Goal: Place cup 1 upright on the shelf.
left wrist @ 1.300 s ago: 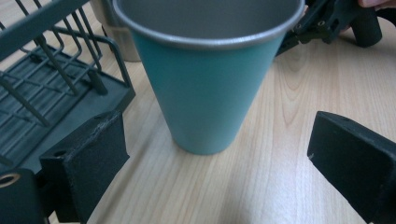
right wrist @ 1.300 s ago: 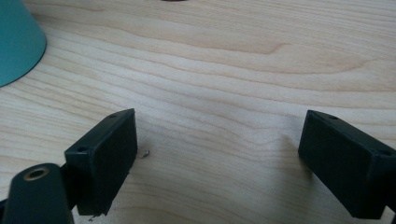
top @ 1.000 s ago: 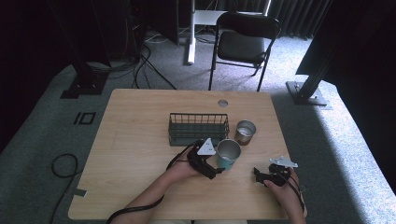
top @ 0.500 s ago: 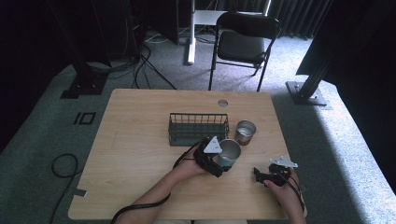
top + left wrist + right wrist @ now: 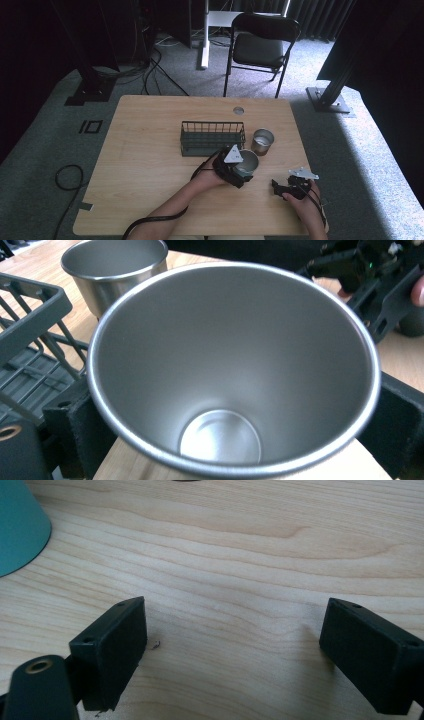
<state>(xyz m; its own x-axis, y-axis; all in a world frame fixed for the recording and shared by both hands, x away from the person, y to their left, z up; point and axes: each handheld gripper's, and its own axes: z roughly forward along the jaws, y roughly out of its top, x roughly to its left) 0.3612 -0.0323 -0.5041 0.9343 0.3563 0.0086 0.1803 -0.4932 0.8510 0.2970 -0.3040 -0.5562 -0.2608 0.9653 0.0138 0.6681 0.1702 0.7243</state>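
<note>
The left tool [image 5: 239, 170] sits just below the middle of the high view, clamped on a steel cup [image 5: 246, 162] that has a teal outside. In the left gripper view that cup [image 5: 235, 375] takes up most of the frame, mouth toward the camera, with a black jaw on either side of it, so the grip is on the outside wall. A second steel cup [image 5: 262, 141] stands upright on the worktop [image 5: 150, 165] just up and right of the held one; you can spot it in the upper left of the left gripper view too [image 5: 114, 270]. The wire basket [image 5: 212, 138] is right beside both cups, center frame. The right tool [image 5: 281, 188] is down in the lower right, jaws spread wide with nothing between them but bare wood.
</note>
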